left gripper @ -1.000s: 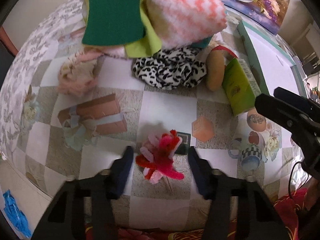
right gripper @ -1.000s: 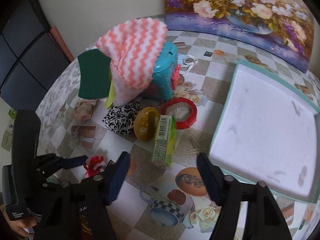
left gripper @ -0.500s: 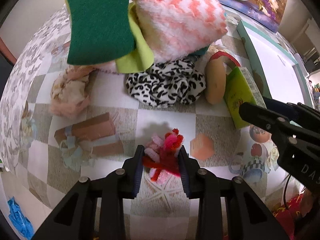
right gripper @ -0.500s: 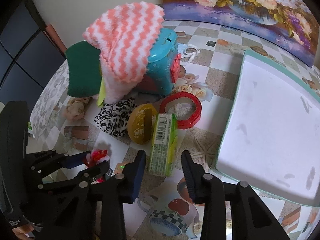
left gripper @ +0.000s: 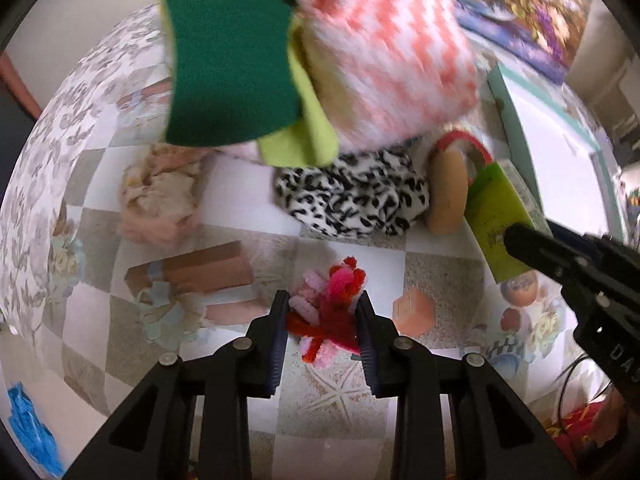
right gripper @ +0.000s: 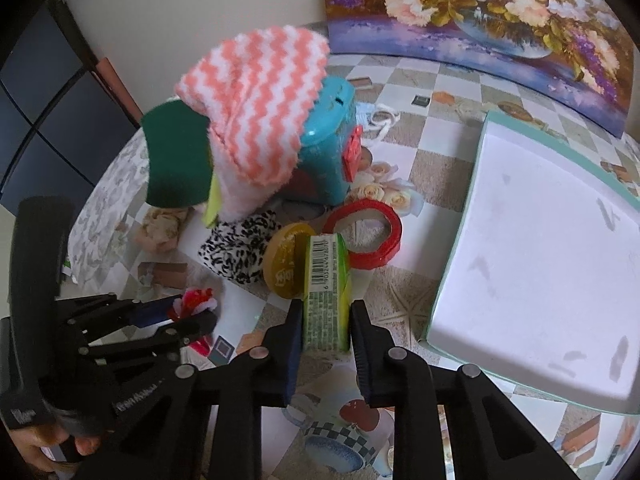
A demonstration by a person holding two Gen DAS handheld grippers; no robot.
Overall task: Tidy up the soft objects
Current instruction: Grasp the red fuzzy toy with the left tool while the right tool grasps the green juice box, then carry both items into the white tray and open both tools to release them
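Left wrist view: left gripper has clamped the pipe-cleaner bundle, and right gripper now pinches the green carton.

Between the left fingers: red-and-pink pipe-cleaner bundle. Between the right fingers: lime-green carton. Beyond them: leopard-print cloth, coral-and-white zigzag towel.

Soft, even daylight fills the room, with faint shadows under things. The left wrist view is smeared by motion, worst across the striped cloth and far painting. The right wrist view is sharp. Both bend strongly at their dark edges.
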